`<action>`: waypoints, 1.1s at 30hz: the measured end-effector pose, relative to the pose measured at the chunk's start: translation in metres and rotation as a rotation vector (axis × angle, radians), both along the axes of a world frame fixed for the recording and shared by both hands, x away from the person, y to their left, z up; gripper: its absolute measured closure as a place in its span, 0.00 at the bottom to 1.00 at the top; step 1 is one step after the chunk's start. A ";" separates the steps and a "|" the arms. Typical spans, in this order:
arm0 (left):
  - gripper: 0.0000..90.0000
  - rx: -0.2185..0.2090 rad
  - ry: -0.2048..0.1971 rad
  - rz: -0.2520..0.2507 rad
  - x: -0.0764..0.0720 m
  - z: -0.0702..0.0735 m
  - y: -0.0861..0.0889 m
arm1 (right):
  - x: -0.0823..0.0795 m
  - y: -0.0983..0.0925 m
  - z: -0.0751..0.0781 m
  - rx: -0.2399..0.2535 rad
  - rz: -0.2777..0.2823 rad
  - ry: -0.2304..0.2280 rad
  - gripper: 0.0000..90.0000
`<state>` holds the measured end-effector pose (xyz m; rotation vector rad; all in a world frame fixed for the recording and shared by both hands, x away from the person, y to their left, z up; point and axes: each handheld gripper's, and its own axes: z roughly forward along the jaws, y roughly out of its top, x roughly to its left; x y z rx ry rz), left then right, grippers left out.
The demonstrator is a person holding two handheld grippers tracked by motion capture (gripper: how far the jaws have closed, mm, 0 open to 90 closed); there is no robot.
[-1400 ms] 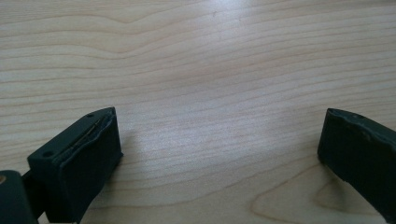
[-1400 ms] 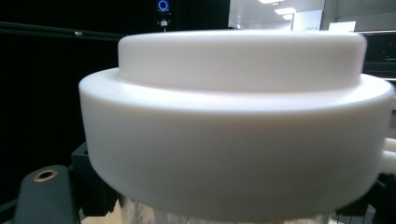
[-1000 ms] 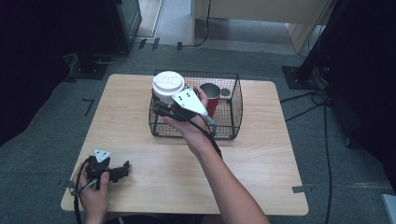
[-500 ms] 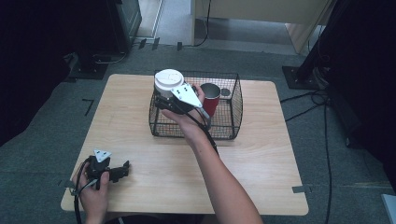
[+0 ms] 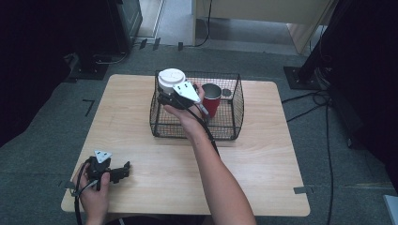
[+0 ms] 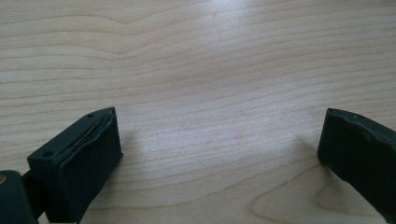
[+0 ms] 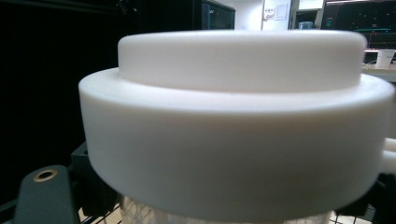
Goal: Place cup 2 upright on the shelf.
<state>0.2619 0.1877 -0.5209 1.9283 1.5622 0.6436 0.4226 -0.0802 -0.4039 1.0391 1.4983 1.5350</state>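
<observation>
Grey carpet and dark equipment surround a pale wooden table (image 5: 263, 154), seen from the high view. Toward twelve o'clock on the table a black wire basket (image 5: 234, 122) is set, and a red cup (image 5: 212, 104) is held upright inside it. At the basket's ten o'clock corner the right gripper (image 5: 170, 99) is seen clamped on a clear jar with a white lid (image 5: 171, 78), which is kept upright at the rim of the basket. In the right gripper view, the lid (image 7: 233, 116) is seen very close, with the jaws pressed against the jar beneath it. Near seven o'clock the left gripper (image 5: 123, 170) is rested on the table, its jaws spread wide with nothing but bare wood (image 6: 210, 70) between them.
</observation>
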 end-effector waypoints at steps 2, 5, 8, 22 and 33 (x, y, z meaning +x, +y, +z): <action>0.00 0.000 0.000 0.000 0.000 0.000 0.000 | 0.004 0.000 -0.002 -0.001 -0.005 0.002 0.18; 0.00 0.000 0.000 0.000 0.000 0.000 0.000 | 0.010 0.001 -0.006 -0.005 -0.021 0.019 0.18; 0.00 0.000 0.000 0.000 0.000 0.000 0.000 | 0.015 0.001 -0.011 -0.010 -0.032 0.031 0.18; 0.00 0.000 0.000 0.000 0.000 0.000 0.000 | 0.024 0.008 -0.031 -0.068 -0.034 0.101 0.18; 0.00 -0.001 0.000 0.000 0.000 0.000 0.000 | 0.026 0.006 -0.041 -0.107 -0.015 0.162 0.18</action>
